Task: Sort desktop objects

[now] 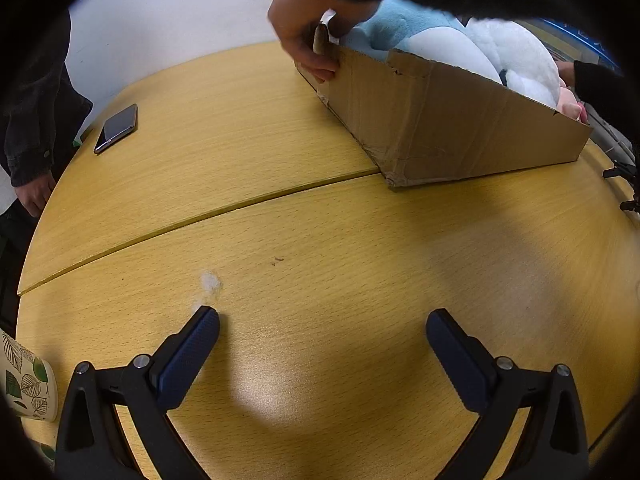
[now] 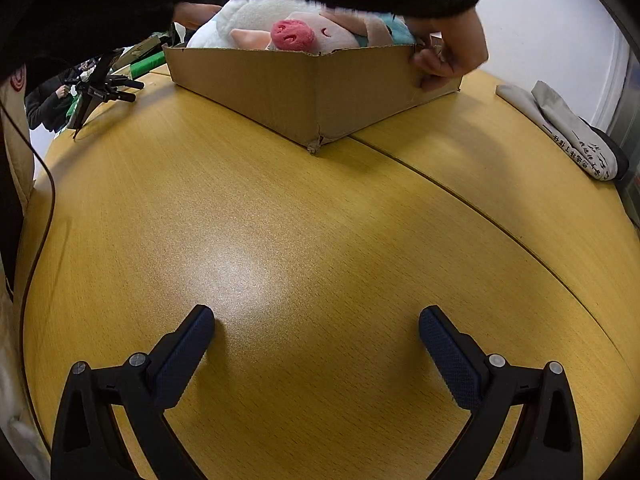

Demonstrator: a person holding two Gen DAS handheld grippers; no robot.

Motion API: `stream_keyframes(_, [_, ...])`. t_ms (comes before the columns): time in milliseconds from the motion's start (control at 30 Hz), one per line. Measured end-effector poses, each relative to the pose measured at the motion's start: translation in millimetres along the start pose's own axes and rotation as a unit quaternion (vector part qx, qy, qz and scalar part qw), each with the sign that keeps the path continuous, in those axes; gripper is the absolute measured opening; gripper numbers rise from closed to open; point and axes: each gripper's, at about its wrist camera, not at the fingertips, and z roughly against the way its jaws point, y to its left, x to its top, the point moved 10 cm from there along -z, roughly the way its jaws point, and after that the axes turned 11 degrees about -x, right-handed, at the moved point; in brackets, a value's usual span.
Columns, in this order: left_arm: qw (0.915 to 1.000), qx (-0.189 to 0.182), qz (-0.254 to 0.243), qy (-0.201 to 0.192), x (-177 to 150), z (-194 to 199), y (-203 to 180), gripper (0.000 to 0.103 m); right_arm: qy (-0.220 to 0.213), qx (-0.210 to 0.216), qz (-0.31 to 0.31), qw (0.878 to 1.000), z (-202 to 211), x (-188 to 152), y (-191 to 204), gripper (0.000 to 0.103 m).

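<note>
Both tools — left tool (image 1: 322, 322) and right tool (image 2: 316, 318) — gape wide, empty, above bare tabletop (image 2: 280, 208). Plush toys (image 2: 288, 32) fill the far cardboard box (image 2: 304, 88), gripped by a bare hand (image 2: 448, 56) — reaching in risks a collision.

left claw (image 1: 323, 318) – black angular frame, dark blue dimpled pads (image 1: 188, 356), round silver screws | right claw (image 2: 316, 316) – same black frame, blue textured pads (image 2: 450, 354), silver screw heads at the finger joints

Bright overhead light was reflected as white glare on the desk (image 1: 264, 396); soft shadows were cast; strong fisheye bending and black vignetting were seen at edges.
</note>
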Motion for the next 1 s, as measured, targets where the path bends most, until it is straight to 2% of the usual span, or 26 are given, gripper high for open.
stream_keyframes(1000, [1.0000,0.002,-0.001,0.000,1,1,-1,0.103,0.000,-0.002,0.002,1.000,-12,2,1,0.103])
